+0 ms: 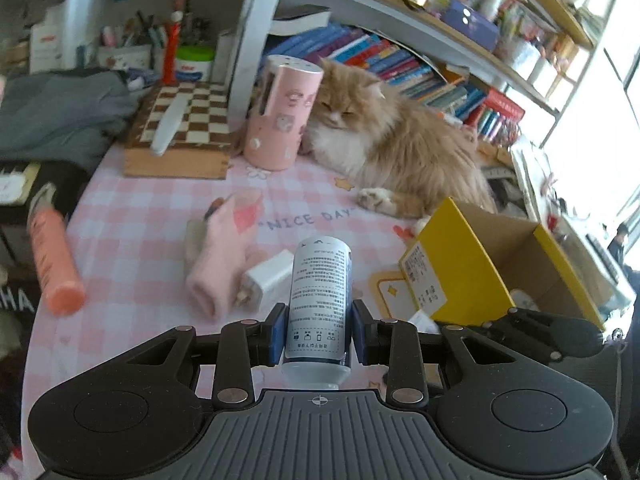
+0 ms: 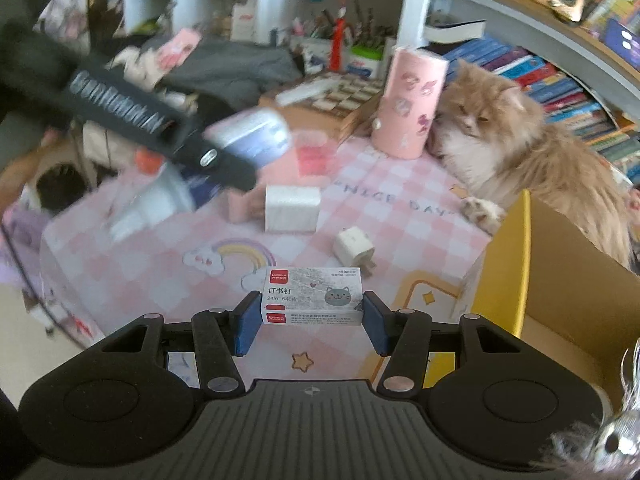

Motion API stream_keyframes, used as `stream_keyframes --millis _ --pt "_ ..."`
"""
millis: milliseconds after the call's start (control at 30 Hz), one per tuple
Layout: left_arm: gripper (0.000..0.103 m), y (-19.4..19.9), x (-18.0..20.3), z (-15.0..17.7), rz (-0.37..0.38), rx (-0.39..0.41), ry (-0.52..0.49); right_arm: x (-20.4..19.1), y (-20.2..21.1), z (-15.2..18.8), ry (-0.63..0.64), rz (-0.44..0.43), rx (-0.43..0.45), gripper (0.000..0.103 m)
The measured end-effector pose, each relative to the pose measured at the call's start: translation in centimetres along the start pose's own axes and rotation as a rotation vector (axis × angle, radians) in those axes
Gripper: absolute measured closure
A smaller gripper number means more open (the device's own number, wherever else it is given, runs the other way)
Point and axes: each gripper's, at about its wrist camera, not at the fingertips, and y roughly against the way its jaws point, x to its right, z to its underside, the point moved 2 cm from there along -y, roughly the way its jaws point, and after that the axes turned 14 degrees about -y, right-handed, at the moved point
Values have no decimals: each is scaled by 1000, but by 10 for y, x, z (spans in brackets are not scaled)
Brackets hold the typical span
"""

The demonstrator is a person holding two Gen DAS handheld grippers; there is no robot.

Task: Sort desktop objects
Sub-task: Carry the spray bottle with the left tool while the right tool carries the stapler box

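Observation:
My left gripper (image 1: 319,332) is shut on a white bottle (image 1: 320,292) with printed text, held off the pink checked tablecloth (image 1: 132,240). In the right wrist view the same gripper and its bottle (image 2: 252,136) show as a blur at the upper left. My right gripper (image 2: 311,320) is shut on a small staple box (image 2: 313,295) with a grey cat face on it. A white charger plug (image 1: 266,278), also seen as charger plug (image 2: 353,247), lies on the cloth. A yellow cardboard box (image 1: 472,268) stands open at the right.
An orange cat (image 1: 400,144) lies at the back right beside a tall pink cylinder (image 1: 280,116). A pink sock (image 1: 224,252), an orange tube (image 1: 54,264), a white tissue pack (image 2: 292,208) and a chessboard box (image 1: 180,128) are around. Bookshelves rise behind.

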Motion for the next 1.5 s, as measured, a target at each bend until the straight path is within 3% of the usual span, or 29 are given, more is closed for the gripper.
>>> stream_keyframes --millis 367,533,1500 --pt "71 37 -13 23 82 51 149 -15 47 0 -135 45 99 53" --pt "71 51 -13 32 93 60 152 -19 56 6 -241 31 83 53" --pt "71 92 -3 97 229 -9 164 -76 101 76 -320 148 51 53"
